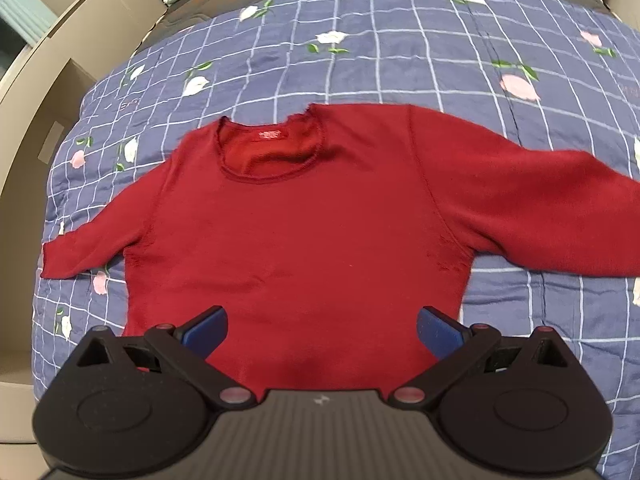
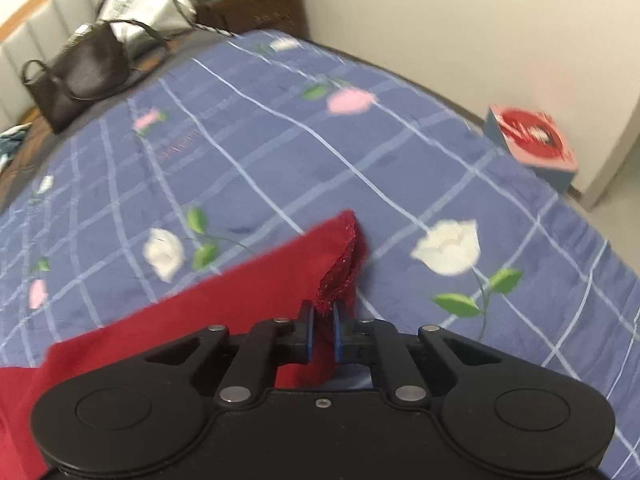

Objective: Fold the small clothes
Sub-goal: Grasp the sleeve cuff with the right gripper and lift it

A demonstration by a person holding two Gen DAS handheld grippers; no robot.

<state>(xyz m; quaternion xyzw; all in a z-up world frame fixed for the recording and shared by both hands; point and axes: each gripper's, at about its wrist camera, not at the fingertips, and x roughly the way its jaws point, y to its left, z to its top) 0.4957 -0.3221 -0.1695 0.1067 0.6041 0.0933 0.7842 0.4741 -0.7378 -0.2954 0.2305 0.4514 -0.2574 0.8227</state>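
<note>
A dark red long-sleeved sweater point(image 1: 304, 232) lies flat, neck away from me, on a blue checked flowered bedspread point(image 1: 360, 52). Both sleeves stretch out to the sides. My left gripper point(image 1: 322, 332) hovers over the sweater's hem with its blue fingers wide open and nothing between them. In the right wrist view, my right gripper point(image 2: 322, 332) is shut on the cuff point(image 2: 340, 276) of a sleeve point(image 2: 224, 308), which is lifted and bunched above the fingertips.
A dark handbag point(image 2: 80, 76) and a silver bag point(image 2: 144, 4) sit at the far end of the bed. A pink and blue box point(image 2: 532, 140) stands by the wall at the bed's right edge. Beige cabinet point(image 1: 44, 92) lines the left.
</note>
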